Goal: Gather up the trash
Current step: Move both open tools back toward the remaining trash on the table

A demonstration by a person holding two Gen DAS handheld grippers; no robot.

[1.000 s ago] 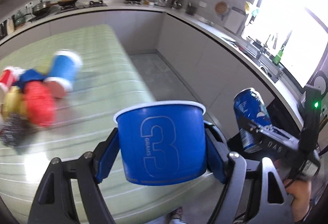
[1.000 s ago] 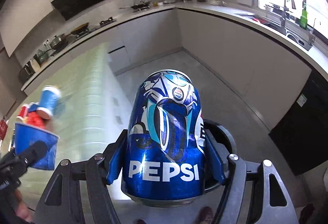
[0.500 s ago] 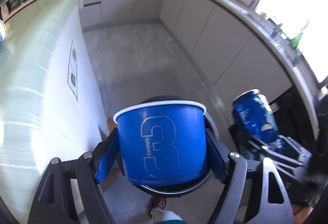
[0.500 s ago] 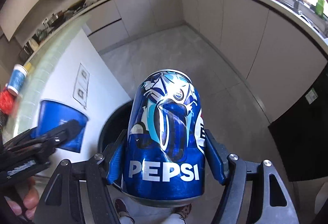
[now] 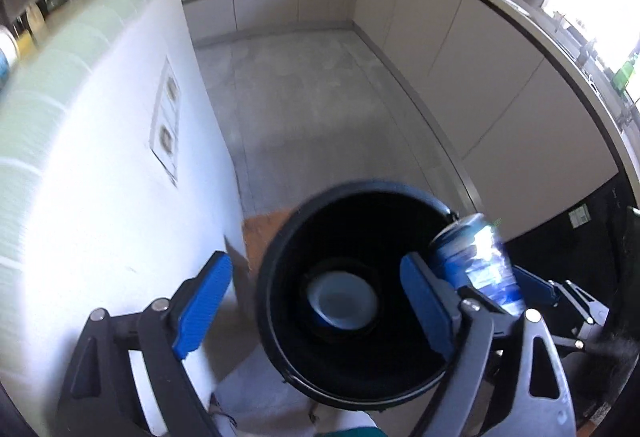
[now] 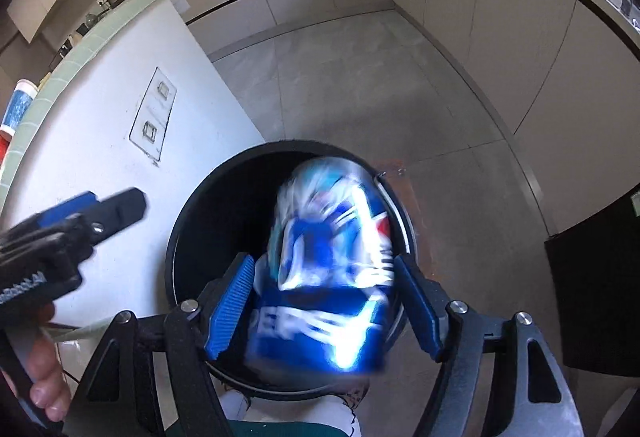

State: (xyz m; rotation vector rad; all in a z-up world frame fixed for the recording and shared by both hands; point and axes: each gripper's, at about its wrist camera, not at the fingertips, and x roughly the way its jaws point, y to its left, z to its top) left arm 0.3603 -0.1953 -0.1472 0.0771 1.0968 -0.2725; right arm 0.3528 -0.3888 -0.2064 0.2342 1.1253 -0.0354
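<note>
Below, a round black bin (image 5: 352, 301) with smooth, dark walls stands on the grey tiled floor (image 5: 320, 105), hard against the white end panel of the island (image 5: 112, 197). At its bottom lies a blue paper cup (image 5: 342, 301), mouth up, its pale inside showing. The left gripper (image 5: 316, 301) hangs over the bin mouth, its ribbed blue pads spread wide and holding nothing. The right gripper (image 6: 324, 301) has its pads apart as well, gaps showing on both sides of the glossy blue Pepsi can (image 6: 328, 277), which is blurred over the bin's right rim. Pale flat-fronted cabinets (image 5: 460, 49) curve round the room under a light counter. A brown mat (image 5: 262, 233) lies beside the bin. Another cup (image 6: 18, 105) sits at the island's green top edge.
</note>
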